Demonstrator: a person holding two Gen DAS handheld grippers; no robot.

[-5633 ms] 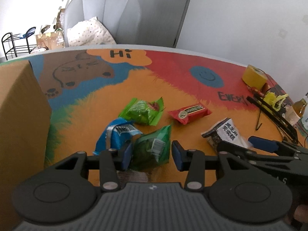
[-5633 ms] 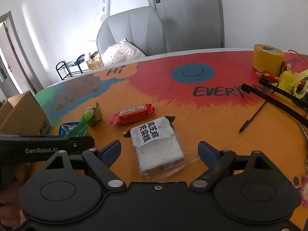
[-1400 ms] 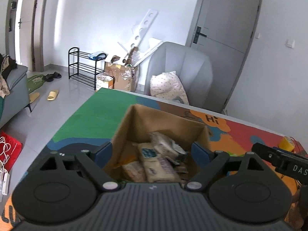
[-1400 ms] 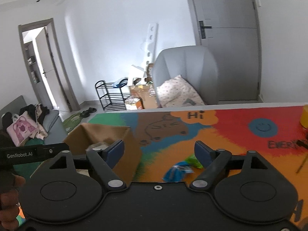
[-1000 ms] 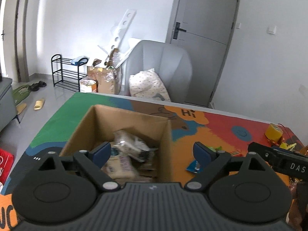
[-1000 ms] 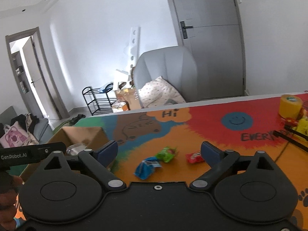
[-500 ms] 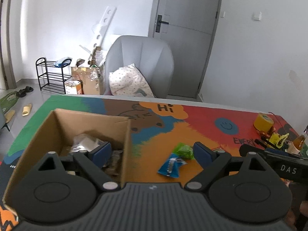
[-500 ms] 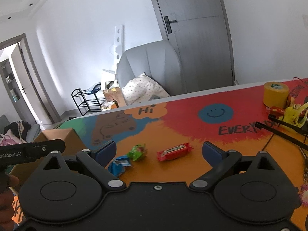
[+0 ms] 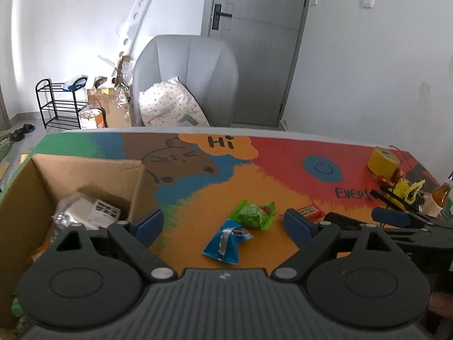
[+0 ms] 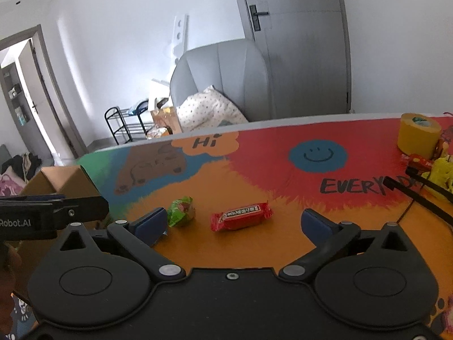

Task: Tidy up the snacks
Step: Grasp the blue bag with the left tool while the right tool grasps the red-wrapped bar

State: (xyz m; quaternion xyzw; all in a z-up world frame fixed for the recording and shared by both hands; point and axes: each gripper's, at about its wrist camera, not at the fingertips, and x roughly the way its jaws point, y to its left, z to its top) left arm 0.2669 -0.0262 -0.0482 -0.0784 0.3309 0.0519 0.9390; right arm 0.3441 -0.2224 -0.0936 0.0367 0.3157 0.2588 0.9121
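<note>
Left gripper (image 9: pixel 223 222): jaws spread wide and empty, hanging above the table (image 9: pixel 283 164) beside the box (image 9: pixel 85 170). Between its fingers, lower down on the orange patch of the mat, lay the blue packet (image 9: pixel 226 240) and, just beyond and touching it, the green packet (image 9: pixel 253 214). The red bar (image 9: pixel 310 212) showed only partly past the right finger.

Right gripper (image 10: pixel 232 222): jaws likewise released and holding nothing; they had just been opening further. The red bar (image 10: pixel 240 216) lay on the table between its fingers, touched by neither, with the green packet (image 10: pixel 181 211) near the left finger and apart from the bar.

Box: open-topped cardboard, standing at the left edge of the table; in the left wrist view it held a clear-wrapped white packet (image 9: pixel 87 211) with black print and other items too dim to identify.

Far right of the table: a yellow tape roll (image 10: pixel 419 134), black rods (image 10: pixel 424 192) and yellow clutter (image 9: pixel 407 188), well apart from the snacks. Beyond the table stood a grey armchair (image 9: pixel 187 76) with a spotted cushion (image 9: pixel 170 106), a black rack (image 9: pixel 56 104) and a grey door (image 9: pixel 254 42).
</note>
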